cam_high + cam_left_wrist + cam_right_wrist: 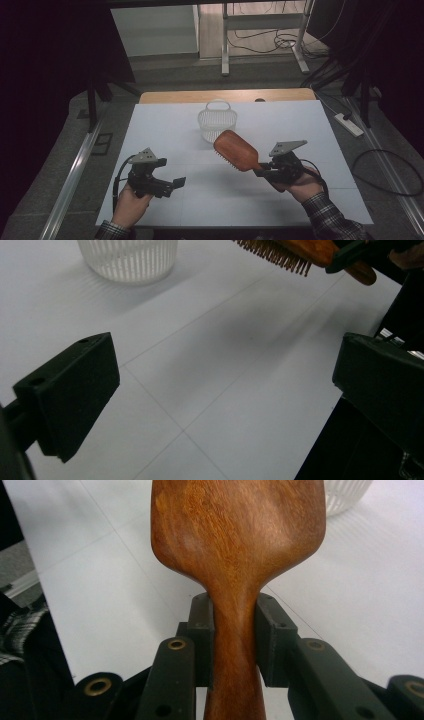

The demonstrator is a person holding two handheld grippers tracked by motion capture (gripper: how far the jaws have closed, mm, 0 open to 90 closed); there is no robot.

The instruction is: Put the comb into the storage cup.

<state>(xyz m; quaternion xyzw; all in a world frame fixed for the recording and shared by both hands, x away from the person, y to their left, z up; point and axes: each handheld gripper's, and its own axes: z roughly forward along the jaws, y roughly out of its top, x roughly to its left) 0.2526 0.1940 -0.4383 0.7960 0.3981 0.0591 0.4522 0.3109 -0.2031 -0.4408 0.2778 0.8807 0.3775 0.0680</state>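
1. High view: the right gripper [263, 172] clamps the handle of a wooden hairbrush [236, 150], whose head is raised above the white table [165, 125] and angled toward the white basket [217, 121] at the far middle. The left gripper [172, 184] hovers near the front left edge, jaws spread wide with nothing between them. Bare table lies between the two grippers and along both sides of the basket.
2. Left gripper view: both black jaws stand well apart over bare table; the basket's ribbed wall [129, 260] and the brush bristles [272, 254] show at the top. The table's near edge runs just beside the right-hand jaw.
3. Right gripper view: the pads [202, 630] press on both sides of the narrow brush neck [235, 625], smooth wooden back facing the camera. The basket [347, 495] looks close beyond the head, though the gap is hard to judge.
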